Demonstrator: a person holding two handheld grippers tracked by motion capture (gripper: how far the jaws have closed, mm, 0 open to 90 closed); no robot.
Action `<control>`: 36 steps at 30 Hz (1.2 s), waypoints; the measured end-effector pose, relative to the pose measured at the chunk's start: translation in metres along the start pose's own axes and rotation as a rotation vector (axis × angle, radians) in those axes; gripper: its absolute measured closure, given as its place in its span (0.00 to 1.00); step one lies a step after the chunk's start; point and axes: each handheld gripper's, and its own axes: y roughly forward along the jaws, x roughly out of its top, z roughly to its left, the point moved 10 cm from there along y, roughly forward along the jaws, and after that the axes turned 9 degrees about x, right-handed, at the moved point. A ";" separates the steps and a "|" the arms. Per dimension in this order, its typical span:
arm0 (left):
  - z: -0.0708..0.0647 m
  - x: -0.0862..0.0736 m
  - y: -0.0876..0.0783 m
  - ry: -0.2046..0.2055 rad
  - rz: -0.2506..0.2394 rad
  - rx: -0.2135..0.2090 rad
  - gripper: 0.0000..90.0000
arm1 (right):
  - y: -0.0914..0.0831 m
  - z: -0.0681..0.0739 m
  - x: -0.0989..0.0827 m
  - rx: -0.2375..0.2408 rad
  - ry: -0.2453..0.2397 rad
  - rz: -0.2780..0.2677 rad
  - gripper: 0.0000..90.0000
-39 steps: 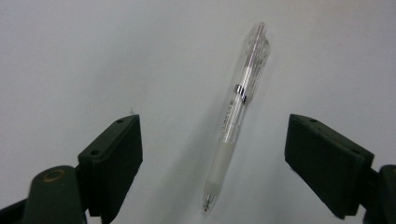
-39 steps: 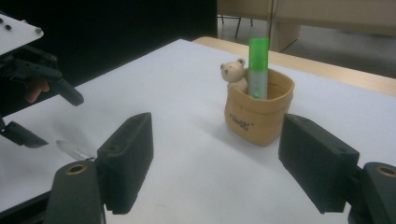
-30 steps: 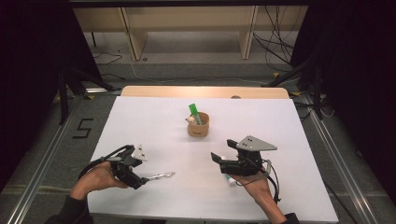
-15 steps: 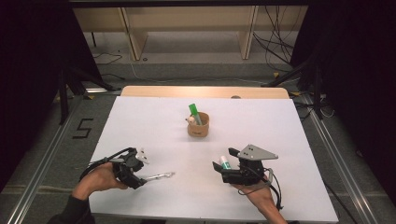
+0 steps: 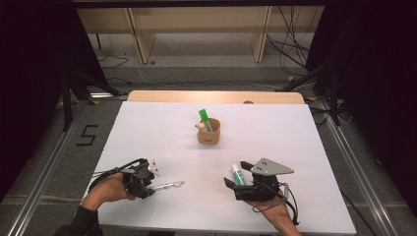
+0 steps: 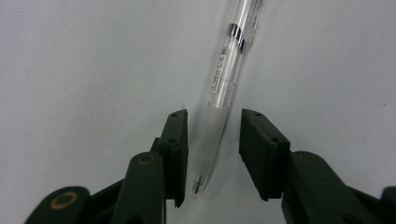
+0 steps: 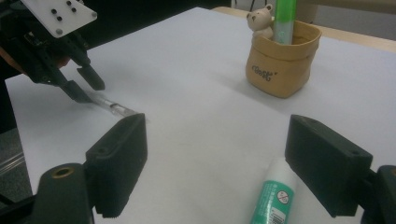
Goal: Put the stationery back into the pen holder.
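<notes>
Left gripper (image 6: 212,154) closing around a clear pen (image 6: 224,88) near the table's (image 5: 305,147) front left corner.
Its jaws have just been narrowing, pads not yet touching the pen lying flat between them. The right gripper (image 7: 215,163) gapes wide, released, a green-capped tube (image 7: 273,196) between its jaws near the front edge.

A lab-like recording space; a white-topped bench (image 5: 162,132) stands between dark curtains (image 5: 34,73); loose cables (image 5: 290,44) trail over the floor; metal rails (image 5: 42,169) flank the bench.

Both grippers black: left gripper (image 5: 147,178) white-plated, right gripper (image 5: 235,187) grey three-cornered plate, trailing cables; dark sleeve (image 5: 81,223).
</notes>
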 end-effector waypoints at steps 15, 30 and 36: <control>-0.002 0.001 0.006 -0.038 0.036 -0.025 0.81 | 0.001 0.007 -0.006 0.019 -0.005 0.013 0.25; -0.003 0.004 0.004 -0.044 0.013 -0.063 0.88 | 0.002 0.009 -0.005 0.025 -0.007 0.009 0.25; -0.007 0.011 -0.007 -0.078 0.000 -0.072 0.88 | 0.000 0.011 -0.002 0.035 0.002 -0.005 0.25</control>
